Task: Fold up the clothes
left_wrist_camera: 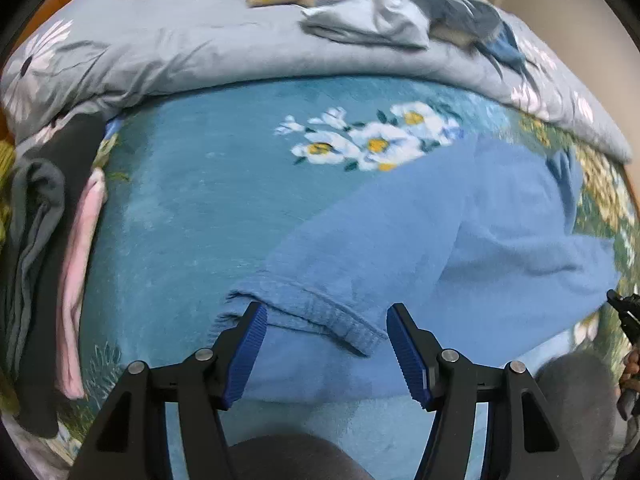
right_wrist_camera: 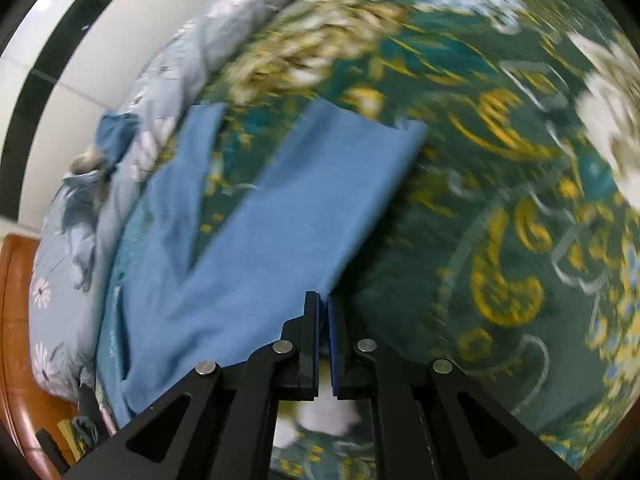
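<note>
The blue trousers (right_wrist_camera: 256, 240) lie flat on the bed, legs running away from the right hand-held gripper (right_wrist_camera: 323, 308), which is clamped on their near edge, while the left hand-held gripper (left_wrist_camera: 326, 330), spread wide, straddles the ribbed waistband (left_wrist_camera: 320, 312).

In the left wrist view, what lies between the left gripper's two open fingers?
The ribbed waistband edge of the blue pants lies between the left gripper's open fingers, resting on the blue floral blanket; the left wrist view shows this.
</note>
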Demonstrator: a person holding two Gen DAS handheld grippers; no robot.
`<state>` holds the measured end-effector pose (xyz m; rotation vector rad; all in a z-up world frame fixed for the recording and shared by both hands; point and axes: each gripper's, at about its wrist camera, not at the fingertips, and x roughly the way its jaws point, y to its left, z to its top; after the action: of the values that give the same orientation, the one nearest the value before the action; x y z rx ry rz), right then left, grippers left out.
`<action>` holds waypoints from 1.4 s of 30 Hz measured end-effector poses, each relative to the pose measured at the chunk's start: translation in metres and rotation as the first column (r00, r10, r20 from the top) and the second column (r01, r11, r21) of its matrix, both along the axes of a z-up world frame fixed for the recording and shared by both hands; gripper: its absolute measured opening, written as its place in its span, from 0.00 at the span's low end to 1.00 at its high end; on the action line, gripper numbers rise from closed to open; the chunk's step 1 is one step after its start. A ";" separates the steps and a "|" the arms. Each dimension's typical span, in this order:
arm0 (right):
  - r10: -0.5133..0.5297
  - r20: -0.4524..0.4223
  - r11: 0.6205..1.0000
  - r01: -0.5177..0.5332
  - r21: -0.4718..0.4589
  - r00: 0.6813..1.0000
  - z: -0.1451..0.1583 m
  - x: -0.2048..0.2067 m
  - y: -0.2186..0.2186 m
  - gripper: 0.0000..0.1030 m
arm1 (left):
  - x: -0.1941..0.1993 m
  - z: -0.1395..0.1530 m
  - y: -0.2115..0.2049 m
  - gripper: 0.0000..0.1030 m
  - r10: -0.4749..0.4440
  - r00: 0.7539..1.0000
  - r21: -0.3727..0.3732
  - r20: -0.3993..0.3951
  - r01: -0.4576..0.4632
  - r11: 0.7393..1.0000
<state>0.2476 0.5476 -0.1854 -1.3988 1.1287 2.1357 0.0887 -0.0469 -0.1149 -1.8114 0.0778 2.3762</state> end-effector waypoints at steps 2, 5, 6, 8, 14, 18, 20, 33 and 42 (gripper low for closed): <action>-0.048 0.018 0.999 0.048 -0.005 0.999 -0.005 0.009 0.008 0.04 | 0.000 -0.005 0.009 0.64 -0.035 0.999 -0.015 0.010 0.035 0.999; -0.108 0.020 0.994 0.108 -0.004 0.994 -0.004 0.020 0.024 0.04 | 0.000 -0.013 0.022 0.64 -0.087 0.996 -0.035 0.026 0.088 0.996; -0.116 0.015 0.993 0.116 0.008 0.993 -0.001 0.021 0.027 0.04 | 0.000 -0.015 0.026 0.64 -0.104 0.994 -0.041 0.032 0.106 0.994; -0.122 -0.006 0.992 0.122 0.032 0.992 0.010 0.023 0.031 0.04 | 0.001 -0.022 0.036 0.65 -0.146 0.988 -0.059 0.047 0.148 0.987; -0.049 -0.081 0.995 0.055 0.083 0.996 0.038 0.004 0.018 0.04 | 0.005 -0.043 0.062 0.66 -0.250 0.963 -0.137 0.099 0.262 0.955; 0.057 -0.100 0.995 -0.047 0.092 0.993 0.042 -0.025 -0.015 0.05 | 0.008 -0.052 0.071 0.66 -0.284 0.952 -0.195 0.109 0.301 0.933; 0.110 -0.108 0.990 -0.100 0.095 0.988 0.044 -0.040 -0.031 0.05 | 0.008 -0.053 0.071 0.65 -0.293 0.951 -0.212 0.104 0.309 0.927; 0.196 -0.079 0.978 -0.189 0.089 0.977 0.036 -0.067 -0.060 0.05 | -0.039 -0.006 0.008 0.08 -0.129 0.991 -0.072 -0.028 0.127 0.989; 0.189 -0.058 0.979 -0.183 0.087 0.980 0.026 -0.086 -0.050 0.05 | -0.145 -0.007 -0.067 0.03 0.052 0.997 -0.117 -0.051 -0.057 0.991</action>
<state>0.1620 0.4976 -0.1596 -1.4575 0.9554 2.3456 -0.0566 -0.1139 -0.1221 -1.8300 0.1812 2.5029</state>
